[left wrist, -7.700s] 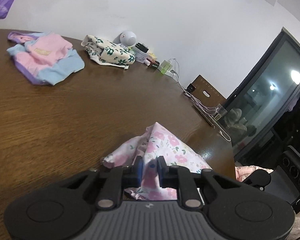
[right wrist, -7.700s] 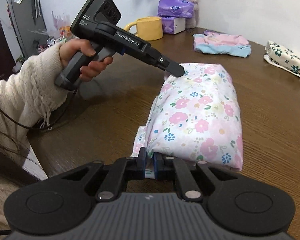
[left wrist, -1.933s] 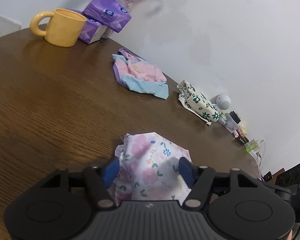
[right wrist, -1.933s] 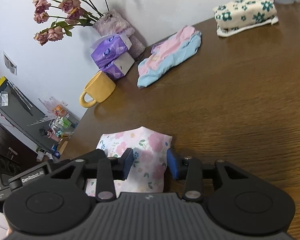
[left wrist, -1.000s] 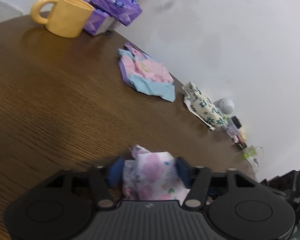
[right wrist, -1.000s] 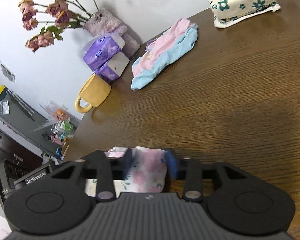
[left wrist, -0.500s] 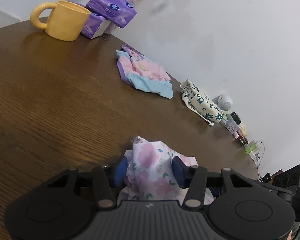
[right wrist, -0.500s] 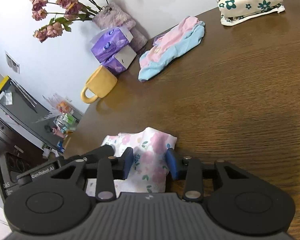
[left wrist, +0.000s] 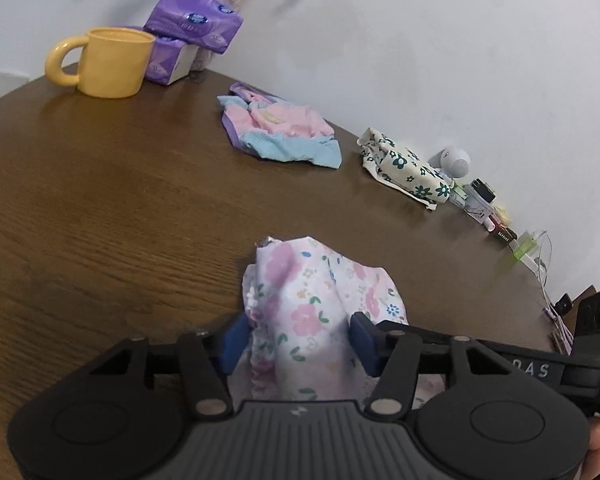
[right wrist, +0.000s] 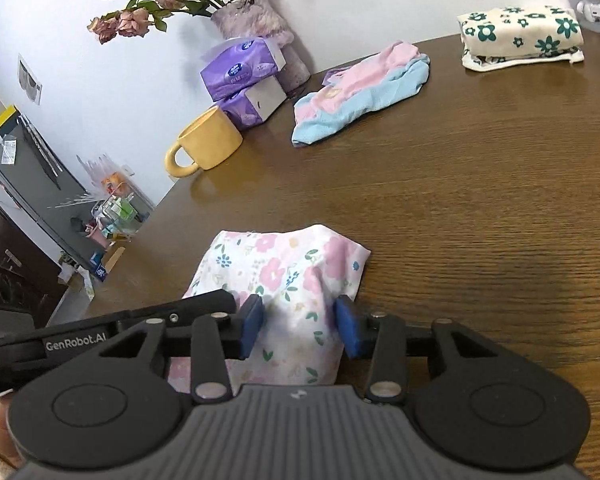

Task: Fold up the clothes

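A folded white garment with pink flowers (left wrist: pixel 312 300) (right wrist: pixel 284 268) lies as a thick bundle on the brown wooden table (left wrist: pixel 100 220) (right wrist: pixel 480 200). My left gripper (left wrist: pixel 298 340) straddles one end, its blue pads pressed against both sides of the cloth. From the other end my right gripper (right wrist: pixel 298 330) holds the bundle the same way, jaws set wide around it. Each gripper's black body shows in the other's view, the left gripper's (right wrist: pixel 100 340) and the right gripper's (left wrist: pixel 540 368).
A pink and blue folded garment (left wrist: pixel 280 132) (right wrist: pixel 360 88) and a cream one with green flowers (left wrist: pixel 404 170) (right wrist: pixel 520 36) lie along the far edge. A yellow mug (left wrist: pixel 112 62) (right wrist: pixel 208 140), purple tissue packs (left wrist: pixel 192 28) and a flower vase (right wrist: pixel 260 24) stand by the wall.
Both grippers went from pinching the cloth's edges to clasping the folded bundle. Over the last second the bundle shifted with them, and the left jaws stand slightly wider than half a second ago.
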